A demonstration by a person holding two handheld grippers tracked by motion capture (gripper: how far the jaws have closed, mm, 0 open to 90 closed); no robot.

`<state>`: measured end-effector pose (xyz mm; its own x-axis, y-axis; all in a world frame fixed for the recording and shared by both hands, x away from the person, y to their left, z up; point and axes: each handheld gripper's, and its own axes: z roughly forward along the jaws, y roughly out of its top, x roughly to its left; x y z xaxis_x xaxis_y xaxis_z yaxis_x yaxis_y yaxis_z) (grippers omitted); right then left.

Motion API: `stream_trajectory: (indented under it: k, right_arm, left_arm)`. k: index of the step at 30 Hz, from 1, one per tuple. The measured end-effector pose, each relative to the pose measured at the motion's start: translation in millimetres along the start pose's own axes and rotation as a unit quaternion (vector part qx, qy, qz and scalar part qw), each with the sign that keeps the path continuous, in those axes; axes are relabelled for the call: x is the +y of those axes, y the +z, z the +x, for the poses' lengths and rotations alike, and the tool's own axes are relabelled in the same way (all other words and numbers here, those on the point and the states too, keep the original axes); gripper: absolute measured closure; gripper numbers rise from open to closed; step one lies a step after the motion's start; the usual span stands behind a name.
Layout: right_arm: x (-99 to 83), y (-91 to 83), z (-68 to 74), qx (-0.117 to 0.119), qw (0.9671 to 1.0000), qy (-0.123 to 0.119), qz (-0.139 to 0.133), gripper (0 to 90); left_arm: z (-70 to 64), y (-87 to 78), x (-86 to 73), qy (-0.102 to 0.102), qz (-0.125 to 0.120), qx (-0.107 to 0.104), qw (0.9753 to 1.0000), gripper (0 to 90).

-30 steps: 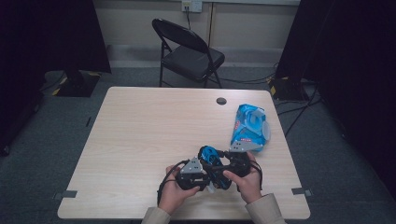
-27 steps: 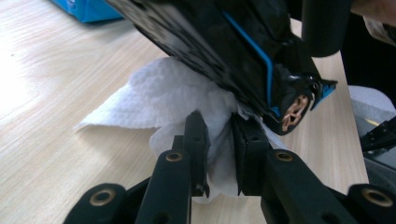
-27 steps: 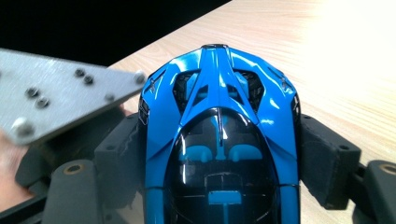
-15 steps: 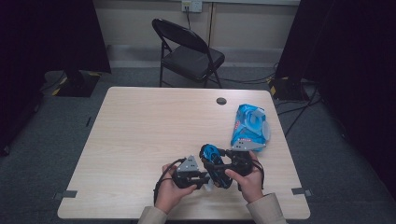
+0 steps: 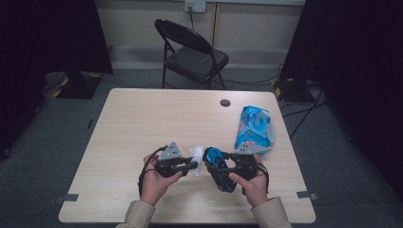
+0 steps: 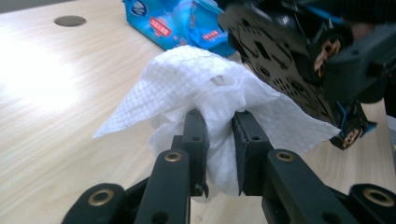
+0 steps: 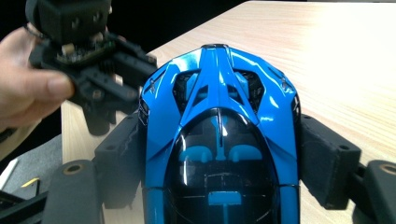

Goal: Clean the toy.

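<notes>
My right gripper [image 5: 222,170] is shut on a glossy blue toy car [image 7: 219,135] and holds it across its sides, above the table's near edge. The car's nose points away from this camera, and its black underside [image 6: 280,60] faces the left gripper view. Just left of the car [image 5: 216,159], my left gripper [image 5: 189,165] is shut on a crumpled white wipe [image 6: 196,79]. The wipe [image 5: 196,154] hangs between the two grippers, close beside the car. In the right gripper view, the left gripper [image 7: 88,51] and the hand holding it are at the upper left.
A blue wipe packet [image 5: 254,126] lies on the wooden table [image 5: 142,123] at the right, just beyond my right hand. A round cable hole [image 5: 225,102] sits near the far edge. A black folding chair [image 5: 192,52] stands behind the table.
My left gripper has drawn a little to the left with the wipe, so the wipe now shows between the grippers. The right gripper and the car have barely shifted.
</notes>
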<state>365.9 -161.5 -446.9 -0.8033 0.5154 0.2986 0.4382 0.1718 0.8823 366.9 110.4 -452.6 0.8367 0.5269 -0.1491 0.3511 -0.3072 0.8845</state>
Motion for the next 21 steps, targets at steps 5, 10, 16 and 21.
stream_trajectory:
  k: [5,10,16,21]
  right_arm:
    - [-0.8,1.7,2.2,0.002,1.0000,-0.003,0.002,25.1]
    - [-1.4,1.4,2.5,0.003,1.0000,-0.003,0.003,25.1]
    - [-1.0,1.1,3.7,0.006,1.0000,-0.006,0.001,25.1]
    - [-0.9,1.1,4.5,0.008,0.9999,-0.007,0.002,25.0]
  left_arm:
    - [4.8,-1.8,5.4,0.002,-0.004,0.008,1.0000,76.9]
    - [5.6,-0.7,10.1,0.005,-0.009,0.007,0.9999,76.9]
    - [3.6,3.1,14.6,0.010,-0.008,0.005,0.9999,76.9]
    - [1.0,7.9,15.2,0.010,-0.009,0.000,0.9999,76.9]
